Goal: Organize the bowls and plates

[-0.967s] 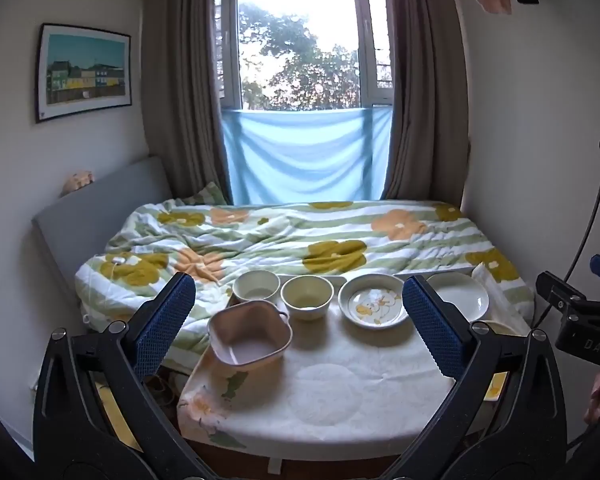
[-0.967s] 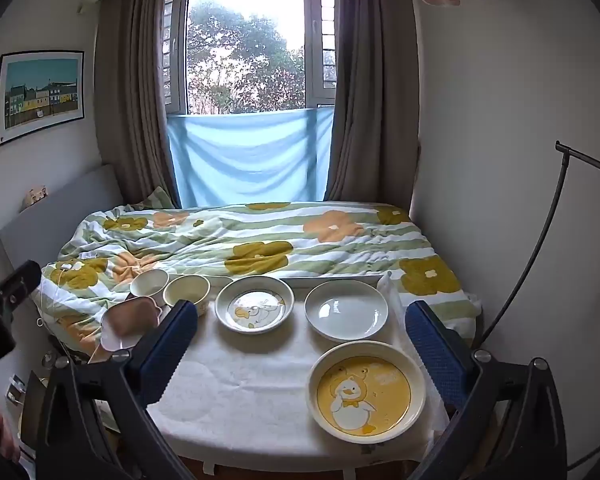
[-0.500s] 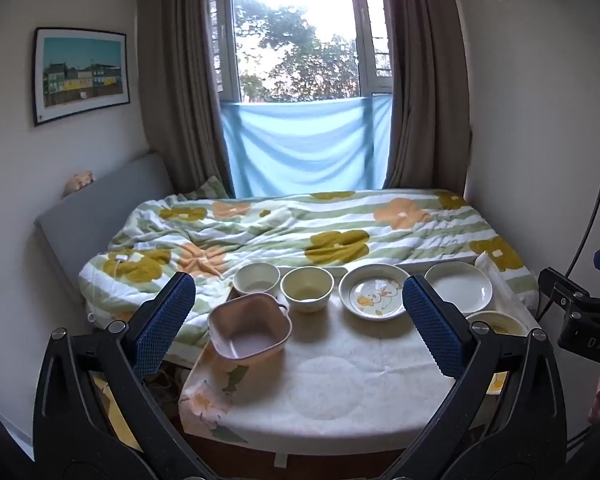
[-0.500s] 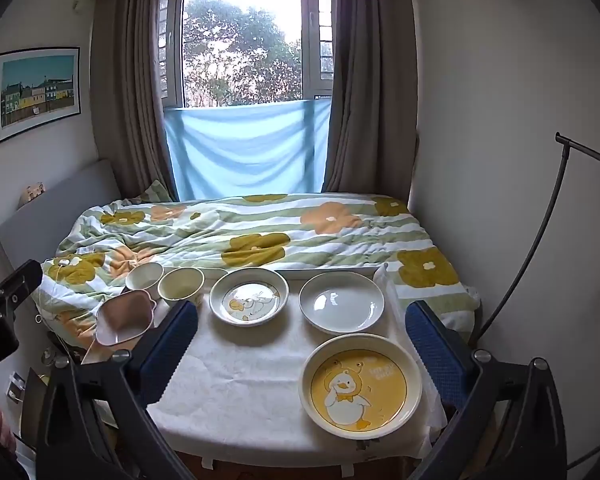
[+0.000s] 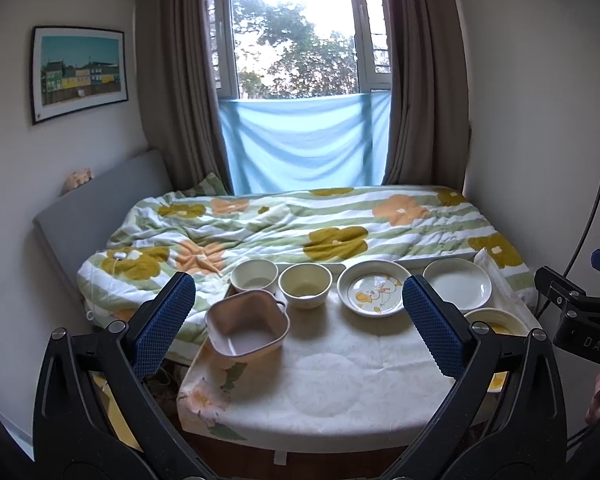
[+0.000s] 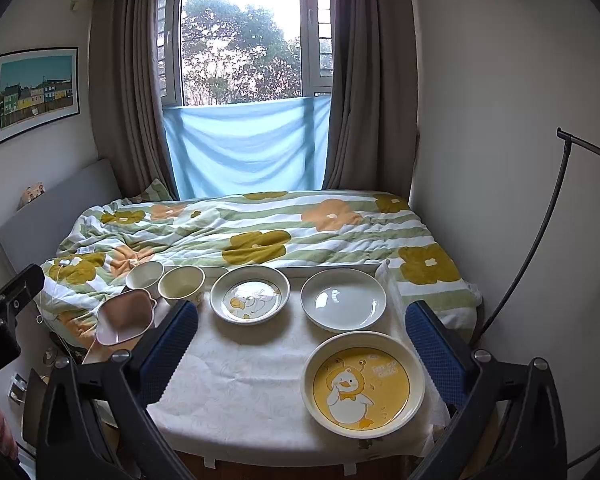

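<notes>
On a small table with a white cloth (image 5: pixel 324 376) stand a pink square bowl (image 5: pixel 247 329), a white bowl (image 5: pixel 254 275), a cream bowl (image 5: pixel 305 284), a duck-print deep plate (image 5: pixel 374 288), a plain white plate (image 5: pixel 457 283) and a large yellow duck plate (image 6: pixel 363 383). The same dishes show in the right wrist view: pink bowl (image 6: pixel 125 317), white bowl (image 6: pixel 145 274), cream bowl (image 6: pixel 181 285), duck deep plate (image 6: pixel 250 294), white plate (image 6: pixel 343 299). My left gripper (image 5: pixel 298 322) and right gripper (image 6: pixel 300 348) are both open and empty, held above the table's near side.
A bed with a flowered quilt (image 5: pixel 300 232) lies right behind the table. A window with a blue cloth (image 5: pixel 304 144) is at the back. A lamp stand (image 6: pixel 540 232) rises at the right wall. A picture (image 5: pixel 80 72) hangs on the left wall.
Both grippers have drawn slightly back and up from the table, so the dishes sit a little lower and smaller in view. Nothing on the table has moved.
</notes>
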`<act>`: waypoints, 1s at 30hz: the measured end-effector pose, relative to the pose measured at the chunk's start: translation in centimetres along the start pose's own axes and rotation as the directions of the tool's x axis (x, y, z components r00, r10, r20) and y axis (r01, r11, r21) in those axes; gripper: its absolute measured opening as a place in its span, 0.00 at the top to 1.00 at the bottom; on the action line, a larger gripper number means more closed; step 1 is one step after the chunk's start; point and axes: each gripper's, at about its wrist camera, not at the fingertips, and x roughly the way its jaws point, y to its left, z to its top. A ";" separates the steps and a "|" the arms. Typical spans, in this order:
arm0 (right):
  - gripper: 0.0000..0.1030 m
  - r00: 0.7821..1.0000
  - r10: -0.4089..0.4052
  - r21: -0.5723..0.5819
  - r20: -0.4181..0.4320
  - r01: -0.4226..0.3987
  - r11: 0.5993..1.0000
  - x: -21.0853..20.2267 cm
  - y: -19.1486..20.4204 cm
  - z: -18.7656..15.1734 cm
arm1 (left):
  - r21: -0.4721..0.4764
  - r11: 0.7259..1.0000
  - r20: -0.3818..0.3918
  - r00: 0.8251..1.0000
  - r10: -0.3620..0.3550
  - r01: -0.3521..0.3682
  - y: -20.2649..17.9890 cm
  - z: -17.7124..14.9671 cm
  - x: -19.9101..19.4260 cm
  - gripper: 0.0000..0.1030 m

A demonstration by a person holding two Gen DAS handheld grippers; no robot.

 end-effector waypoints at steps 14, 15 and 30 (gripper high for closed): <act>0.00 1.000 -0.006 0.005 -0.006 0.006 1.000 0.1 0.1 -0.2 | 0.003 1.000 0.000 1.000 -0.015 0.015 -0.3 -0.2 -0.1 0.00; 0.00 1.000 -0.005 0.005 -0.005 0.005 1.000 0.2 0.1 -0.2 | 0.002 1.000 -0.001 1.000 -0.015 0.015 -0.4 -0.2 -0.1 0.00; 0.00 1.000 -0.005 0.006 -0.007 0.005 1.000 0.2 0.1 -0.3 | 0.003 1.000 0.000 1.000 -0.012 0.012 -0.5 -0.1 -0.1 0.00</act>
